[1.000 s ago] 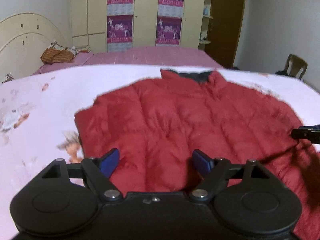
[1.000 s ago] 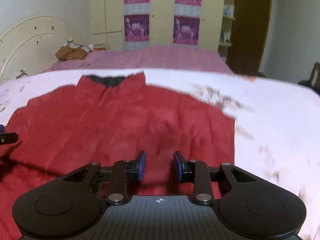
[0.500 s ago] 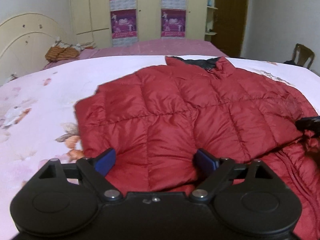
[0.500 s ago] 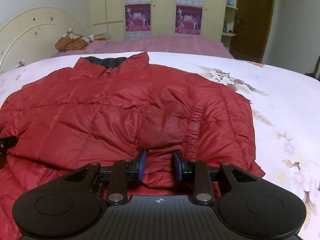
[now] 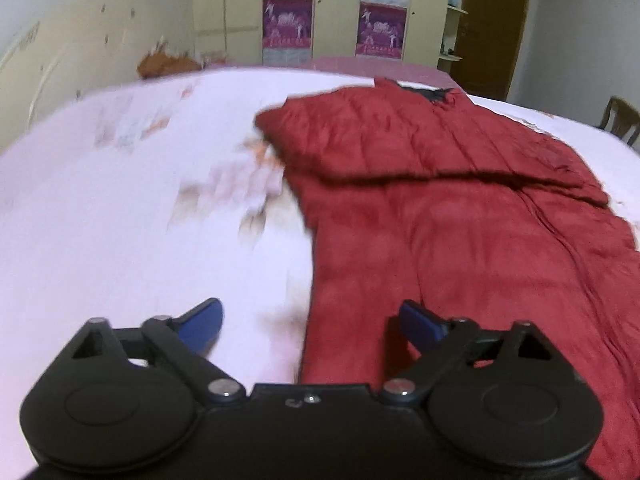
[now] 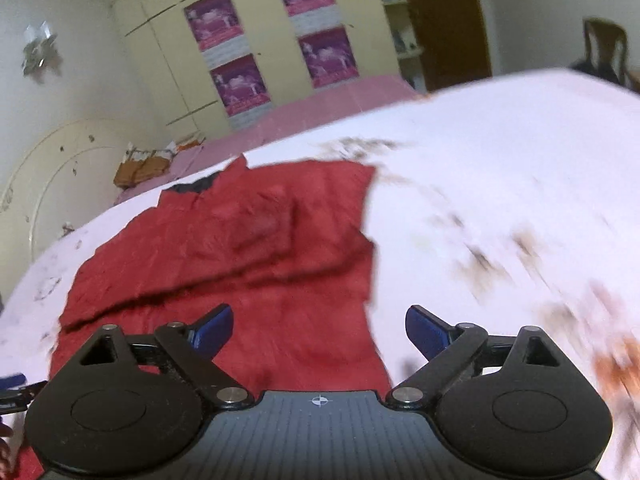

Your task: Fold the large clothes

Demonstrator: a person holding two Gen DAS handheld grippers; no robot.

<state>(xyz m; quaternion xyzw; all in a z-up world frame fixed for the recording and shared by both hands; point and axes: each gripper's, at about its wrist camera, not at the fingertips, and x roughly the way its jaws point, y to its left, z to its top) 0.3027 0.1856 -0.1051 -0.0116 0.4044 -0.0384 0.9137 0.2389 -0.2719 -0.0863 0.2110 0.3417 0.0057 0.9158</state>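
Observation:
A red quilted down jacket [image 5: 460, 220] lies flat on the floral bedsheet [image 5: 120, 208], its upper part folded down over the lower part, dark collar at the far end. It also shows in the right wrist view [image 6: 248, 264]. My left gripper [image 5: 310, 322] is open and empty, above the jacket's left edge near the hem. My right gripper [image 6: 320, 330] is open and empty, above the jacket's right edge near the hem. Both views are motion-blurred.
The pale floral sheet [image 6: 500, 220] spreads wide on both sides of the jacket. A cream headboard [image 6: 48, 184] is at the left, a wardrobe with purple posters [image 5: 332, 12] behind, a wooden chair [image 5: 620, 120] at the far right.
My right gripper has opened and let go of the jacket. Both grippers have pulled back toward the hem and outward to the jacket's side edges. The folded layer stays on the jacket.

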